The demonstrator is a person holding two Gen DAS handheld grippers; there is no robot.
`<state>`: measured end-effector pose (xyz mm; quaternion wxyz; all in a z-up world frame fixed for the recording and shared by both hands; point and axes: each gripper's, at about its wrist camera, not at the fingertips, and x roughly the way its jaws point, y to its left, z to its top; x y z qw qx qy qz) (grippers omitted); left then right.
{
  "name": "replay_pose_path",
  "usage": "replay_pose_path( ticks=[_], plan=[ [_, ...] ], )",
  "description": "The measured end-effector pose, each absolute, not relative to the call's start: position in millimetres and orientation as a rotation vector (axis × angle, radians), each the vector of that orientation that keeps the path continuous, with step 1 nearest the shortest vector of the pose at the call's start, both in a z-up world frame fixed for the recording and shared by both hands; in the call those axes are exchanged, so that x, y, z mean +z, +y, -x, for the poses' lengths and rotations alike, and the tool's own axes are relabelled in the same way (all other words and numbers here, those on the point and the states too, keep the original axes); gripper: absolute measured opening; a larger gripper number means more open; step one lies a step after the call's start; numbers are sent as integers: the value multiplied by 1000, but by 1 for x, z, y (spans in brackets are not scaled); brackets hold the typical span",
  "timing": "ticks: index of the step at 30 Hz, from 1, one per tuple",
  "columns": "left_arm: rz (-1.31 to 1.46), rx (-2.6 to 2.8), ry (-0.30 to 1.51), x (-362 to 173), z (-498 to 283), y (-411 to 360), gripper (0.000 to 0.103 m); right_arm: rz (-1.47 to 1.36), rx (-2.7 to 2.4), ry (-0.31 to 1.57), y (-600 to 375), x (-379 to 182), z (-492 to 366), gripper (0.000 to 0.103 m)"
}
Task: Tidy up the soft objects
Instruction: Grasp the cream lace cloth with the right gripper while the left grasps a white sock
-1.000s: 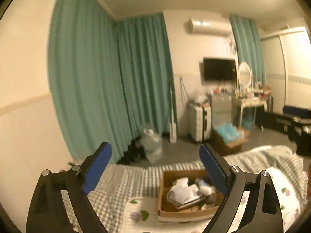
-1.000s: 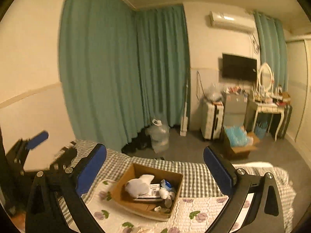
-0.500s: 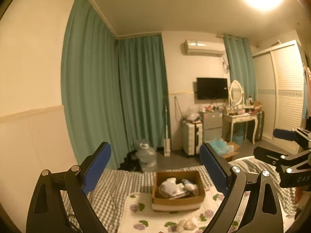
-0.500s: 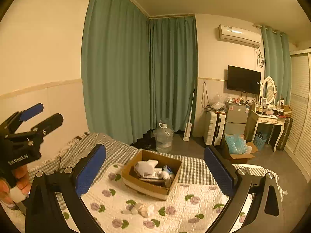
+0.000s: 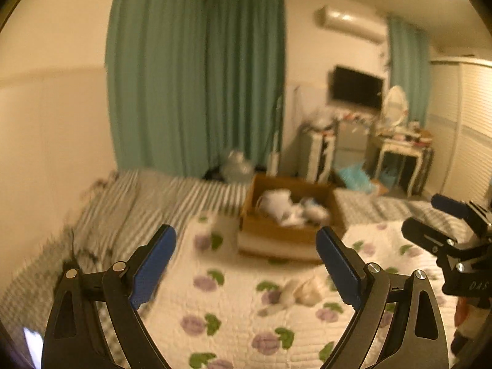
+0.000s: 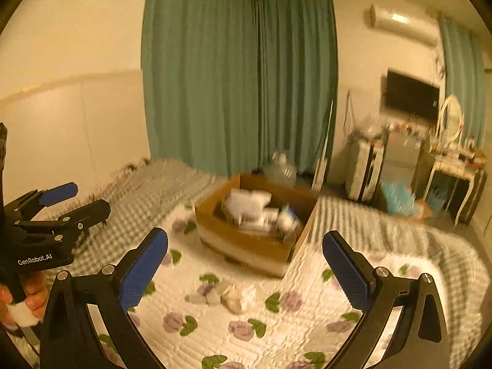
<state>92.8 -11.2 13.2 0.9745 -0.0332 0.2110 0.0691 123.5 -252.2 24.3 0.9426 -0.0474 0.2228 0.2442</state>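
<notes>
A brown cardboard box (image 5: 289, 233) (image 6: 246, 240) sits on the bed, with white soft items (image 5: 276, 204) (image 6: 246, 204) piled inside. In front of it, a small pale clump of soft pieces (image 5: 303, 290) (image 6: 235, 296) lies on the flower-print quilt (image 5: 233, 323) (image 6: 276, 323). My left gripper (image 5: 246, 267) hangs open above the quilt, short of the clump, and shows at the left edge of the right wrist view (image 6: 77, 203). My right gripper (image 6: 244, 269) is open too, above the clump; it appears at the right edge of the left wrist view (image 5: 430, 218). Both hold nothing.
A grey checked blanket (image 5: 129, 203) (image 6: 147, 190) covers the bed toward the wall. Teal curtains (image 6: 240, 77) hang behind. A water jug (image 6: 281, 167), a suitcase (image 6: 364, 170), a dressing table (image 6: 455, 172) and a floor box of blue items (image 6: 399, 200) stand beyond the bed.
Both views have tilted down and come closer to the bed, so the box and the pale clump look larger. Both grippers stay open.
</notes>
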Motion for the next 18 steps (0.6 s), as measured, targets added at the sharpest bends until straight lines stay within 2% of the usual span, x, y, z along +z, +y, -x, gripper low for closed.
replay_pose_path(
  ticks=[10,14,16,18],
  plan=[
    [64,203,662,-98,-160,-27,94,218,556,728,-235,-100,-216,101],
    [21,208,732,-132,-180,-33,94,274,617,847,-223,-138,-238,91],
    [12,204,750,-145,-186,-34,90,297,637,881,-216,-150,-246,89],
    [18,214,775,-156,-190,-33,90,323,663,902,-209,-158,-252,80]
  ],
)
